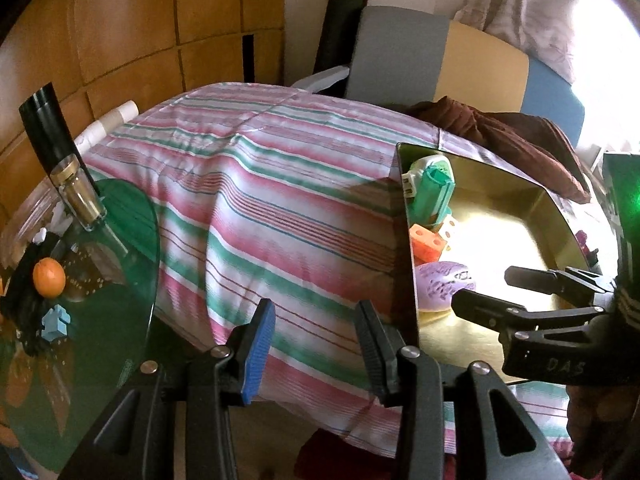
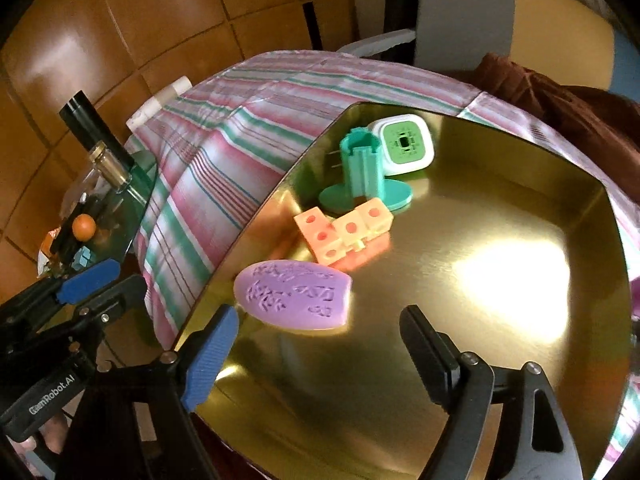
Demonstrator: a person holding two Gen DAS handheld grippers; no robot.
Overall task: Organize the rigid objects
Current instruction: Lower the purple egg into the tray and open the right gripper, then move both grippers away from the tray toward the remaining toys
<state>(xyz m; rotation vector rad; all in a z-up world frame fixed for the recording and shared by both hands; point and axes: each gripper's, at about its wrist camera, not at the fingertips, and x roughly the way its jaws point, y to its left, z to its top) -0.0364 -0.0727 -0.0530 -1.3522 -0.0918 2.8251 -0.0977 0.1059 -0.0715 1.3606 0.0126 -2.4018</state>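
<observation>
A gold tray (image 2: 500, 208) lies on a striped cloth (image 1: 256, 184). In it are a purple embossed oval (image 2: 294, 300), orange cube blocks (image 2: 344, 232), a teal stand (image 2: 364, 172) and a white-green square device (image 2: 404, 144). My right gripper (image 2: 320, 356) is open and empty above the tray's near part, just in front of the purple oval. My left gripper (image 1: 316, 348) is open and empty over the cloth, left of the tray (image 1: 492, 216). On a green glass table (image 1: 120, 248) at the left sit an orange ball (image 1: 49, 278) and a small blue piece (image 1: 56, 322).
A bottle with a black cap (image 1: 60, 156) stands on the glass table. A brown cloth (image 1: 520, 136) lies behind the tray. A grey-and-yellow chair back (image 1: 440, 60) and a wooden panelled wall (image 1: 120, 24) stand behind. White tubes (image 1: 108, 124) lie at the cloth's left edge.
</observation>
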